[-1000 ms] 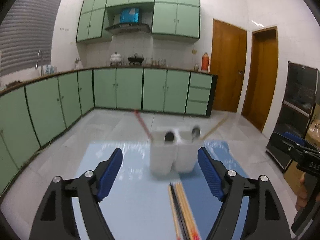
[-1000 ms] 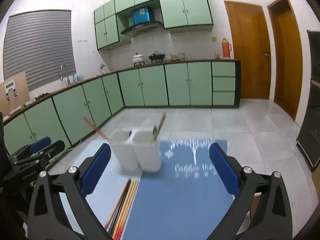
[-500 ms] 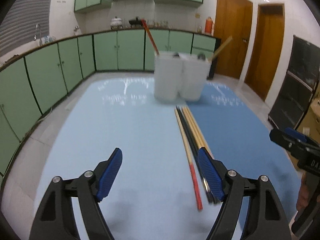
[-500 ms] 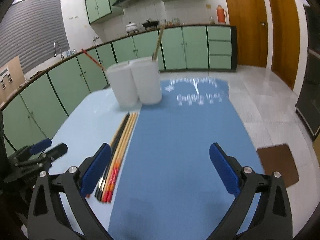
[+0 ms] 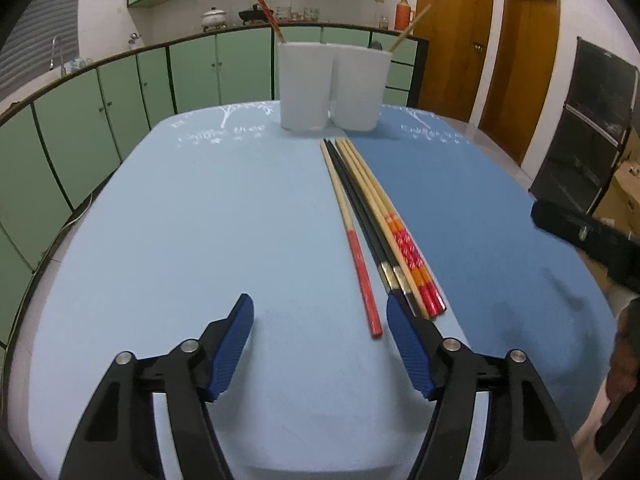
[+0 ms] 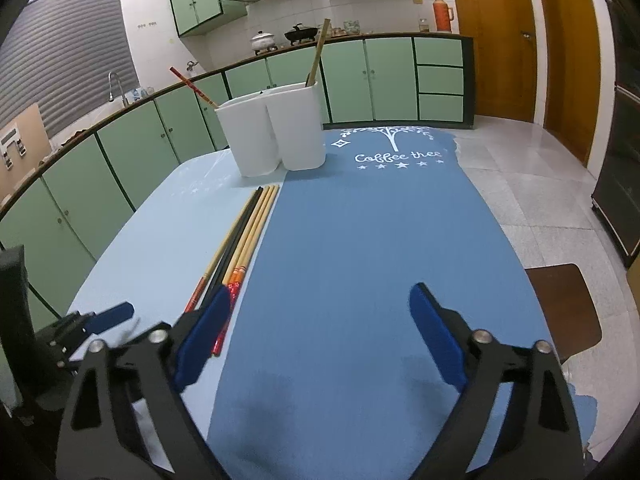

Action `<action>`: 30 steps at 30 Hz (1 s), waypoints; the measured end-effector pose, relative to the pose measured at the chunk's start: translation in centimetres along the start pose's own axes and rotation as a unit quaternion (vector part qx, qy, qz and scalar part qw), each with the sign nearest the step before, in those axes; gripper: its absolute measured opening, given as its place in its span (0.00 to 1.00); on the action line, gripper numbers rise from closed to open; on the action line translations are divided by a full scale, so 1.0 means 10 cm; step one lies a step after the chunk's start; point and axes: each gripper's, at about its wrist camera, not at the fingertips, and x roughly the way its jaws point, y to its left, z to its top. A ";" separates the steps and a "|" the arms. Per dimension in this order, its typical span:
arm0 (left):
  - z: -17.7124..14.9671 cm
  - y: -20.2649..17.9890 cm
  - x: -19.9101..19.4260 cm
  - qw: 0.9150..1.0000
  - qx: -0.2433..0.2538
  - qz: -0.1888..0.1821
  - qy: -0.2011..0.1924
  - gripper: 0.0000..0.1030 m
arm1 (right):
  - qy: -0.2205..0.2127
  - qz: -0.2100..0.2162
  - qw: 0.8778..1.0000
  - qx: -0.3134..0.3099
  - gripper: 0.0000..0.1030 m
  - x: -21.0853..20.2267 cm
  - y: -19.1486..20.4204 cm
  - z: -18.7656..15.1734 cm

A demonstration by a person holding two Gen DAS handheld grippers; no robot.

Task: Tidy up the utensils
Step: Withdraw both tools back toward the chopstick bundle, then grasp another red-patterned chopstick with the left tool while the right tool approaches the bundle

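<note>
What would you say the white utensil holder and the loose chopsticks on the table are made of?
White utensil holder: probably matte plastic or ceramic; smooth, opaque, rounded walls. Loose chopsticks: three look like pale wood or bamboo with red painted ends, two black, glossy, likely lacquered or plastic.

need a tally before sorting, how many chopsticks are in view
7: five lie side by side on the table, one red-ended stands in the left cup, one plain in the right cup. More may be hidden inside.

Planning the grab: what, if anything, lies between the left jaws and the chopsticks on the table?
Nothing visible. The left gripper hangs open over bare mat; the chopsticks lie just off its right finger, unobstructed.
</note>
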 end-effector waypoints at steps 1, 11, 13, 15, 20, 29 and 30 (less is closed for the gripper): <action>-0.01 0.00 0.02 1.000 -0.003 -0.001 0.004 0.61 | -0.001 0.000 1.000 0.001 0.80 -0.02 -0.01 0.01; -0.06 -0.08 0.03 1.000 0.002 0.014 -0.004 0.46 | -0.002 0.000 1.000 -0.001 0.74 -0.05 -0.02 -0.01; -0.07 -0.12 0.04 1.000 0.007 0.013 -0.007 0.40 | 0.001 0.001 1.000 -0.001 0.73 -0.04 -0.02 -0.02; -0.07 -0.16 0.04 1.000 0.010 0.014 -0.010 0.34 | 0.003 0.001 1.000 -0.001 0.72 -0.03 -0.01 -0.04; -0.05 -0.17 0.08 1.000 0.005 0.004 -0.014 0.07 | 0.014 0.008 1.000 0.003 0.66 0.01 0.01 -0.11; -0.06 -0.04 0.00 0.999 -0.020 0.019 -0.022 0.06 | 0.039 0.034 0.999 -0.009 0.56 0.10 0.17 -0.21; -0.06 -0.01 -0.02 0.999 -0.024 0.022 -0.022 0.06 | 0.041 0.037 0.998 -0.014 0.55 0.12 0.20 -0.23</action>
